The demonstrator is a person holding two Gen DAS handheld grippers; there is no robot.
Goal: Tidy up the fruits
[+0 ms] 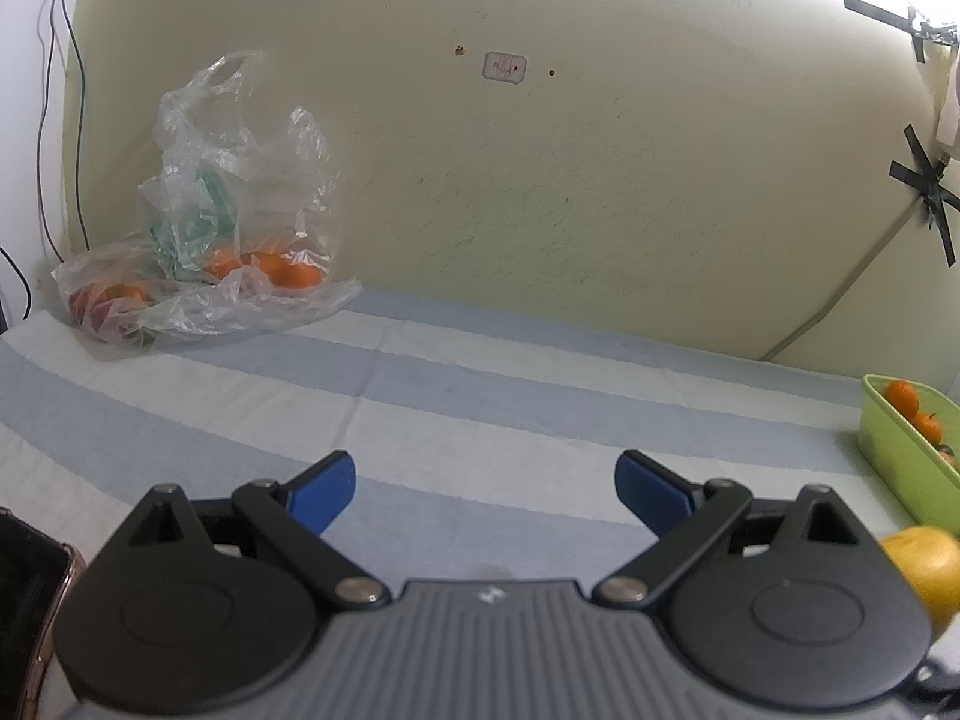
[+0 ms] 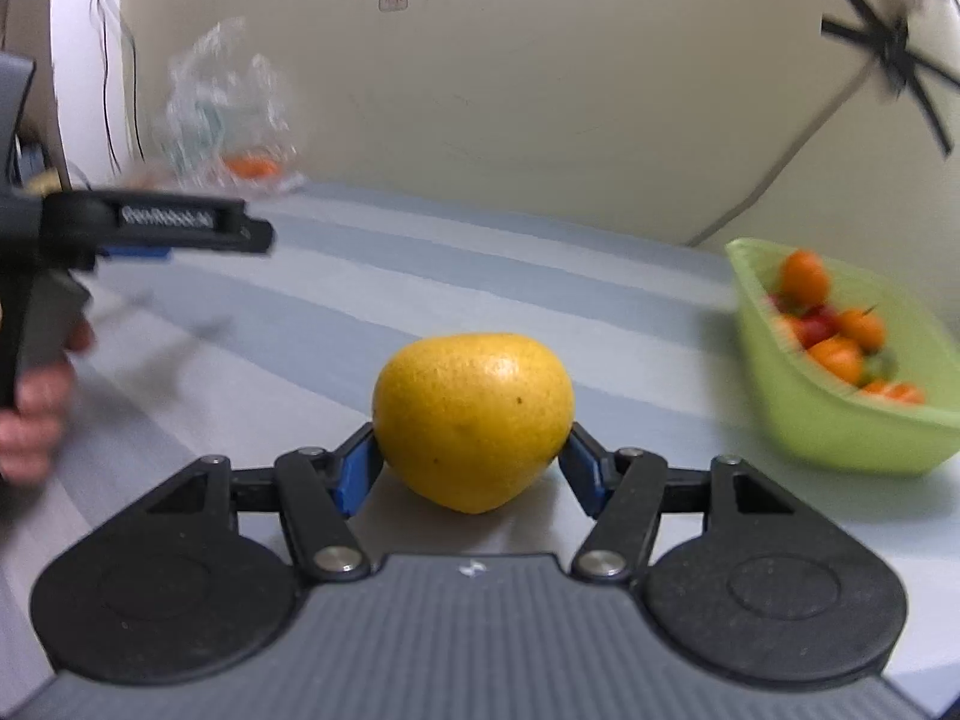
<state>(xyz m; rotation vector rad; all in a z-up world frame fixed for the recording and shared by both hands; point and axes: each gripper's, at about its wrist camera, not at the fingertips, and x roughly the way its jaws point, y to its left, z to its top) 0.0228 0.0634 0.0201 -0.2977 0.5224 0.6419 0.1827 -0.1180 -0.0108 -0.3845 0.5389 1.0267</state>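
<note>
Clenched on the yellow fruit (image 2: 473, 420), the jaws of the right gripper (image 2: 471, 468) press their blue pads against its two sides, low on its widest part. The fruit sits between them, just over the striped cloth (image 2: 420, 276), whether resting on it or lifted clear cannot be told. The left gripper (image 1: 486, 492) has its jaws released and wide, with nothing between them, over the same cloth.

Taking the green bin (image 2: 840, 414) as the landmark: the yellow fruit is to the left of the bin and nearer the camera, well apart from it. Oranges (image 2: 840, 354) and something red already lie inside the bin. Far to the left of the bin, against the wall, slumps a plastic bag (image 1: 240, 228) with more oranges in it. The left gripper, with a hand (image 2: 30, 414) on its handle, hangs between bag and bin, to the left of the fruit.

The step in hand appears to be carrying the yellow fruit to the bin. To do it well, the grip should hold steady: the fruit is round, smooth and probably heavy for its size, and the pads touch only small patches, so any tilt could let it roll out. It should probably rise enough to clear the bin's near wall, travel right, and come down on a free spot beside the oranges before release, not dropped on them. The left gripper is best kept out of the path.
</note>
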